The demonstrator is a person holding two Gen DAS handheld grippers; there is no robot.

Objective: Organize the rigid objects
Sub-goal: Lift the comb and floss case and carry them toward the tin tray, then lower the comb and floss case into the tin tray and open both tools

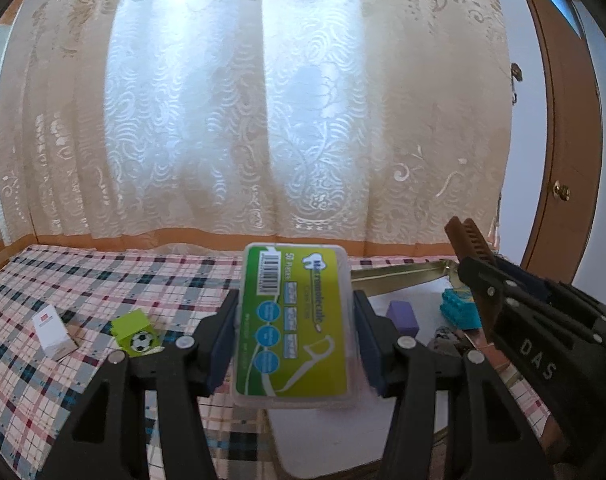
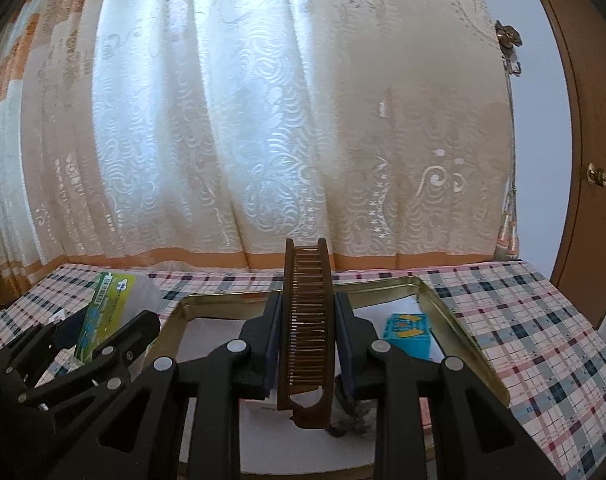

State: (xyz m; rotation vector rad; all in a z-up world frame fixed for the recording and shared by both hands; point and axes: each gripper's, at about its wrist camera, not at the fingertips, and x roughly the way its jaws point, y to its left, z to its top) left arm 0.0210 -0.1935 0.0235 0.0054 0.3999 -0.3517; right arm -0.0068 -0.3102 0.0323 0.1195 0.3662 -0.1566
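My left gripper (image 1: 294, 334) is shut on a clear floss-pick box with a green label (image 1: 293, 320) and holds it above the left edge of a gold metal tray (image 1: 403, 271). My right gripper (image 2: 306, 344) is shut on a brown folding comb (image 2: 306, 320) and holds it above the same tray (image 2: 451, 312). The right gripper shows at the right of the left wrist view (image 1: 535, 320). The left gripper with the floss box (image 2: 103, 312) shows at the left of the right wrist view.
In the tray lie a purple block (image 1: 402, 316), a teal box (image 2: 408, 334) and a dark patterned object (image 2: 347, 420). On the plaid tablecloth to the left stand a green football cube (image 1: 135, 332) and a small white box (image 1: 54, 332). A curtain hangs behind.
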